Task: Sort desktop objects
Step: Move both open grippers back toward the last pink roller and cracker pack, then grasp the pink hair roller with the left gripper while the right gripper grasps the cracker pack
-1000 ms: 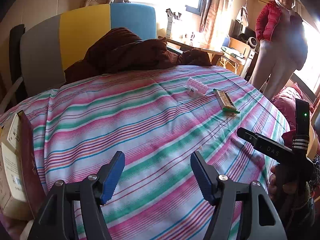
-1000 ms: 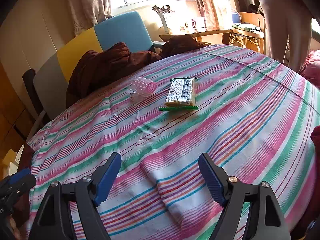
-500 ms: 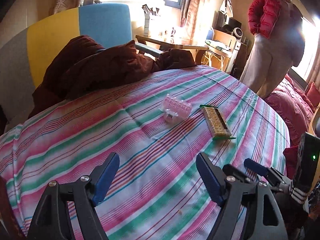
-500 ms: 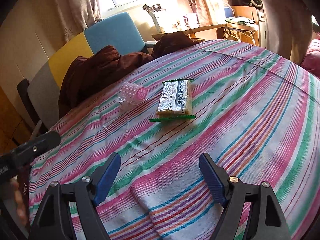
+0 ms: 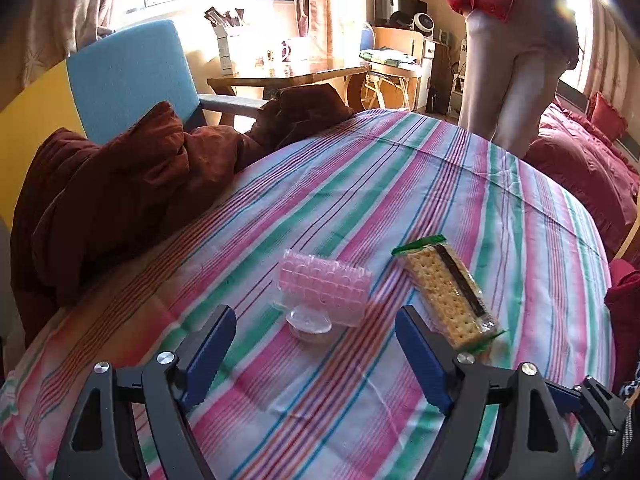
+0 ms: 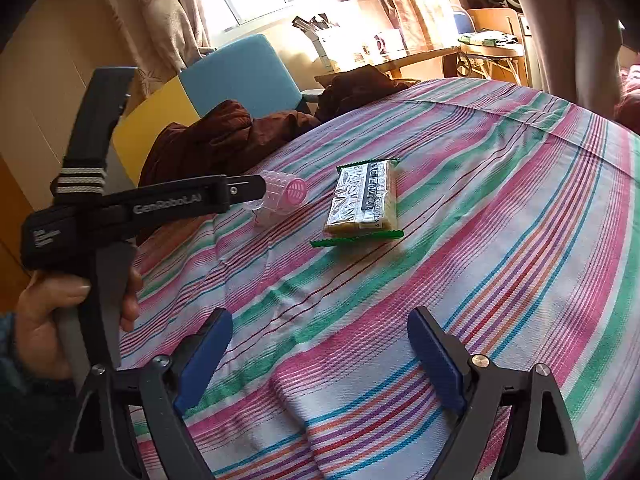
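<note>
In the left wrist view, our left hand-held gripper (image 5: 314, 354) stands open just before the pink hair roller (image 5: 324, 292), beside the cracker packet (image 5: 448, 290) on the striped bench (image 5: 400, 184), likely aiming to grasp it. In the right wrist view, our right hand-held gripper (image 6: 320, 354) waits open and empty, well back.

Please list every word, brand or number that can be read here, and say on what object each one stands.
"GenRobot.AI": on the black body of the left gripper, right wrist view.
Small white print on the strap of that gripper: too small to read.
Dark print on the cracker packet: blurred, unreadable.
Nothing else legible.
</note>
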The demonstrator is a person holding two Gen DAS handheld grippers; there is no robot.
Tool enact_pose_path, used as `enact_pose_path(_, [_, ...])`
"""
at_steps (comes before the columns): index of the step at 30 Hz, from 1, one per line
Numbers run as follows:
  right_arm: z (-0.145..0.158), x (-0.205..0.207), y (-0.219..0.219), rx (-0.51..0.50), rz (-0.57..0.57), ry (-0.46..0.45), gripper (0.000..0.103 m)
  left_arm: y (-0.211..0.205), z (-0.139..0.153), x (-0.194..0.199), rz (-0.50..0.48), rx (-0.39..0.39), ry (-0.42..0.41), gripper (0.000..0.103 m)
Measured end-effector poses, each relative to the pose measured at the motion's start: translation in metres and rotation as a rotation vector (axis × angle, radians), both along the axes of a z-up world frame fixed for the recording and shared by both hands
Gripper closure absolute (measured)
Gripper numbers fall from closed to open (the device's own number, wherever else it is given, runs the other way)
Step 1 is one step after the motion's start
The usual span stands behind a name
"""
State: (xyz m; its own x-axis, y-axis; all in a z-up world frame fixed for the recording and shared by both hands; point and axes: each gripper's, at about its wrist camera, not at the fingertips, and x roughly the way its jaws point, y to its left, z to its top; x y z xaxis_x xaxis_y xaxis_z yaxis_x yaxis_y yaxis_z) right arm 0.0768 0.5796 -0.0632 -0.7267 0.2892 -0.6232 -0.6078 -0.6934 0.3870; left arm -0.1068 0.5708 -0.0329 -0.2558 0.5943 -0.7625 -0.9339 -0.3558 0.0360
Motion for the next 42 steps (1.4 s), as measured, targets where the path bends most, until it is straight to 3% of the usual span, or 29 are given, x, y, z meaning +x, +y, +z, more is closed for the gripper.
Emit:
enact_pose_path(16, [-0.001, -0.002, 0.003, -0.007, 0.011, 0.016, 0.009, 0.041, -0.025, -0.022, -0.116, -0.047, -0.014, 0.017])
enact_pose_path(19, [-0.001, -0.002, 0.003, -0.005, 0.012, 0.014, 0.008, 0.045, -0.034, -0.025, -0.104, -0.070, -0.018, 0.030])
enact_pose_path(24, [-0.001, -0.001, 0.003, -0.004, 0.014, 0.010, 0.008, 0.037, -0.038, -0.026, -0.067, -0.052, -0.043, 0.036])
enact_pose_path(32, [0.000, -0.001, 0.003, -0.006, 0.017, 0.004, 0.008, -0.013, -0.037, -0.021, 0.080, -0.045, -0.042, 0.036])
enact_pose_path(42, [0.006, -0.008, 0.004, 0.000, 0.028, -0.048, 0.008, -0.136, -0.028, 0.015, 0.271, -0.006, 0.003, 0.036])
